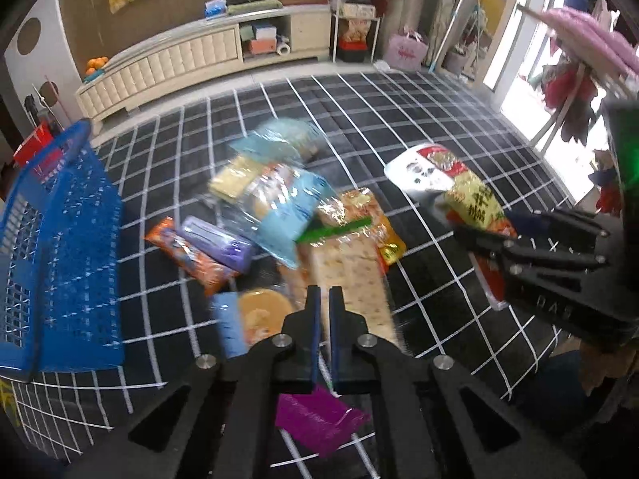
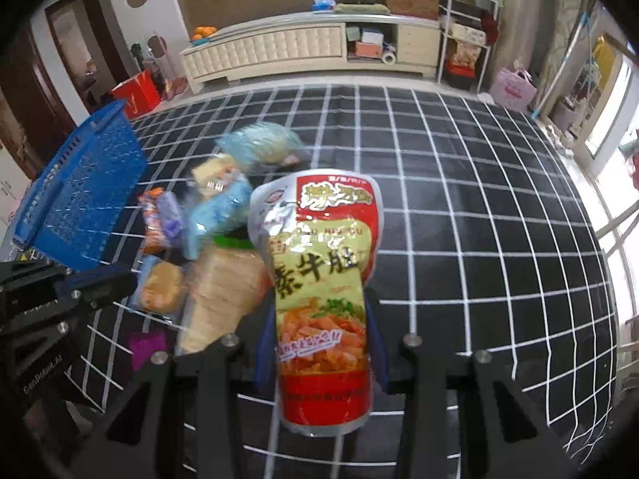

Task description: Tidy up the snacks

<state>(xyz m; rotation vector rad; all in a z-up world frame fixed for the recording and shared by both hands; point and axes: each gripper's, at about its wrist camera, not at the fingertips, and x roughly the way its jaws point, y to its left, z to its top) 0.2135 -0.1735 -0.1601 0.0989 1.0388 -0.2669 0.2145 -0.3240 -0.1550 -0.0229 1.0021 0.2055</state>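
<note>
Right tool (image 2: 319,343) grips a red-and-yellow snack pouch (image 2: 319,279) at frame centre; left tool (image 1: 324,299) is closed, seemingly empty, above the snack pile (image 1: 279,215); blue basket (image 1: 60,263) sits at left.

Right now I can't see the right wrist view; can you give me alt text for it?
The right claw grips a red and yellow snack pouch above a black mat with white grid lines. Left of it lies a pile of other snack packets, with a blue plastic basket beyond. The left claw shows at the left edge.
</note>
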